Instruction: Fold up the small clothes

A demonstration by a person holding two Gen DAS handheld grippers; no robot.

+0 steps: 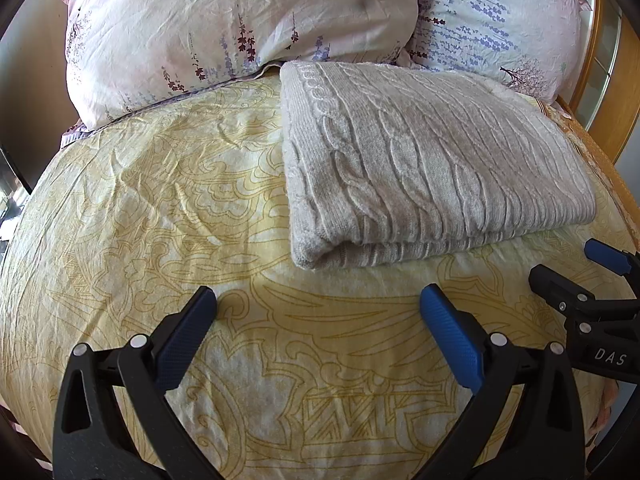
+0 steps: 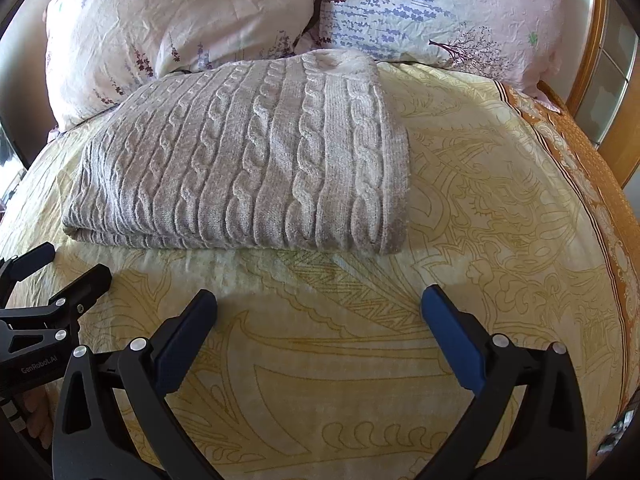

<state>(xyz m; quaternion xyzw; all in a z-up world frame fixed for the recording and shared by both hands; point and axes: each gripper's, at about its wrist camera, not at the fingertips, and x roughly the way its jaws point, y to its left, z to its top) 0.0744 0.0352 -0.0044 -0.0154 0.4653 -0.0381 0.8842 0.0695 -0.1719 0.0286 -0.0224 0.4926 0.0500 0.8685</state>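
A grey cable-knit sweater (image 1: 424,168) lies folded into a thick rectangle on the yellow patterned bedspread (image 1: 160,208), its folded edge facing me. In the right wrist view the same sweater (image 2: 248,160) sits left of centre. My left gripper (image 1: 318,300) is open, a short way in front of the sweater, nothing between its blue pads. My right gripper (image 2: 318,300) is also open and empty, just short of the sweater's near edge. In the left wrist view the right gripper (image 1: 572,264) shows at the right edge; in the right wrist view the left gripper (image 2: 64,264) shows at the left edge.
Two floral pillows (image 1: 224,28) (image 2: 440,12) lean against the head of the bed behind the sweater. A wooden bed frame (image 2: 600,40) runs along the right. An orange patterned border (image 2: 580,168) marks the bedspread's right side. Bare bedspread (image 2: 500,220) lies right of the sweater.
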